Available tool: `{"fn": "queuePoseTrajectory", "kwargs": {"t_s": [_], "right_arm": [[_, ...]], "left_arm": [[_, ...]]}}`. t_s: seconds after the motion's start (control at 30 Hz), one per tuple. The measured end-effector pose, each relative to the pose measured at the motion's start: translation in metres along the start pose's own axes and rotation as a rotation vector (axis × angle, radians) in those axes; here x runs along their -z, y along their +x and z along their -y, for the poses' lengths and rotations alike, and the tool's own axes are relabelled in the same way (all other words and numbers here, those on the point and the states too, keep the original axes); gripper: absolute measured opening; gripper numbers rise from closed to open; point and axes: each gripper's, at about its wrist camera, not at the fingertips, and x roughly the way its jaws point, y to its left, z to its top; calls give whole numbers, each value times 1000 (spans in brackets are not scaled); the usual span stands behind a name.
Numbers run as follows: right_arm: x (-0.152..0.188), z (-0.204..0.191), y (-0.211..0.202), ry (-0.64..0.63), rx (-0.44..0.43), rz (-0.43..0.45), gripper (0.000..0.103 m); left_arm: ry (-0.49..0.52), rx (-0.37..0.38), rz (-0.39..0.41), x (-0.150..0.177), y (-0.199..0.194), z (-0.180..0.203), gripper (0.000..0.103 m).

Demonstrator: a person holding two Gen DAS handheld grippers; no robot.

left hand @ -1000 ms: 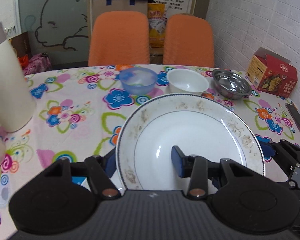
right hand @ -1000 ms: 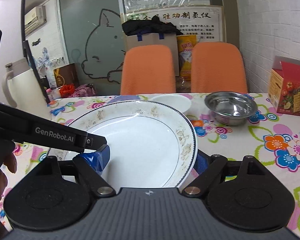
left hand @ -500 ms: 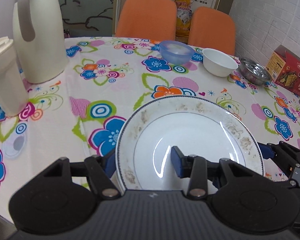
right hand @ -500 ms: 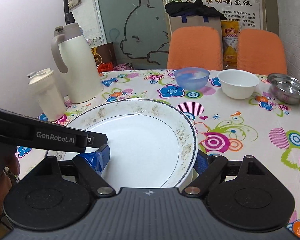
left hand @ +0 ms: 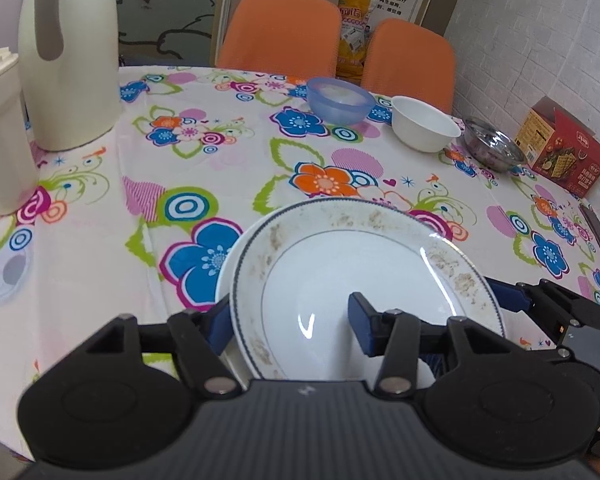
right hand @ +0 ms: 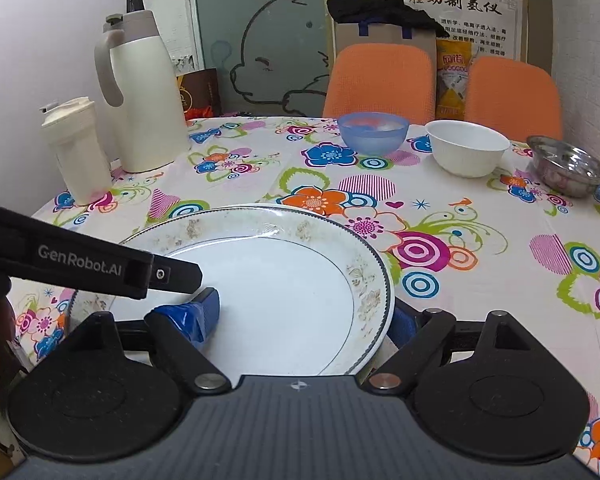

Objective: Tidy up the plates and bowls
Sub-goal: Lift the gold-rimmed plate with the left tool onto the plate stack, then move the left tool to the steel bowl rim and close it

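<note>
A white plate with a dark rim line (left hand: 340, 264) (right hand: 284, 280) is gripped on both sides. My left gripper (left hand: 292, 318) is shut on its left rim, one finger above and one below. My right gripper (right hand: 304, 316) is shut on its right rim. In the left wrist view a second white plate (left hand: 225, 276) peeks out just beneath it near the table's front edge. A blue bowl (left hand: 340, 100) (right hand: 372, 130), a white bowl (left hand: 424, 128) (right hand: 466, 146) and a steel bowl (left hand: 494, 148) (right hand: 568, 168) stand in a row at the far side.
A cream thermos jug (right hand: 140, 96) (left hand: 70, 52) and a cream tumbler (right hand: 74, 152) (left hand: 0, 132) stand at the left. A red cracker box (left hand: 560, 148) and a phone (left hand: 598, 230) lie at the right. Two orange chairs (right hand: 380, 80) stand behind the flowered table (left hand: 204, 168).
Both grippers have carried the plate back toward the near edge and lowered it; a second plate now shows under it. The bowls look farther away.
</note>
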Motion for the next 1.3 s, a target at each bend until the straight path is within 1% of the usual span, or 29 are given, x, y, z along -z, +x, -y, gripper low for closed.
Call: {"fn": "queuePoseTrajectory", "kwargs": {"t_s": [0.03,0.07,0.1,0.13,0.17,0.2,0.27,0.37,0.43,0.6,0.8,1.03,1.17,1.3], "right_arm": [[-1,1,0,2,-6,-1,73],[-1,3,0,5,-8,-1,72],[-2,5,-2,16,-11,4,72],[-2,7,-4,32,-13,16,72],[-2,10,-7,55,-14,33,72],[-3,12,-8,70,-17,43,72],[-4,15,-9,87,-17,50,72],[-4,15,-9,91,-13,49,72],[-3,17,-8,105,-24,45,72],[-2,24,-14,126,-21,58,72],[-3,49,-24,172,11,69,72],[3,98,-37,231,85,69,72],[5,129,-44,252,130,69,72],[-3,167,-47,264,178,60,72]], "left_arm": [[-13,11,9,-1,-3,-2,60],[-23,17,18,-2,-6,-4,61],[-22,9,28,-4,-8,-5,64],[-5,-18,38,-5,-10,-4,68],[28,-43,55,-6,-12,-2,69],[57,-47,62,-7,-14,0,70],[82,-43,73,-9,-19,4,72],[124,-77,120,-11,-27,11,73],[147,-86,134,-12,-29,17,75],[170,-70,119,-16,-20,33,75],[191,-36,105,-22,-7,60,75],[255,-12,68,-32,14,100,75],[291,26,34,-44,31,124,75],[313,61,-12,-63,57,150,76]]}}
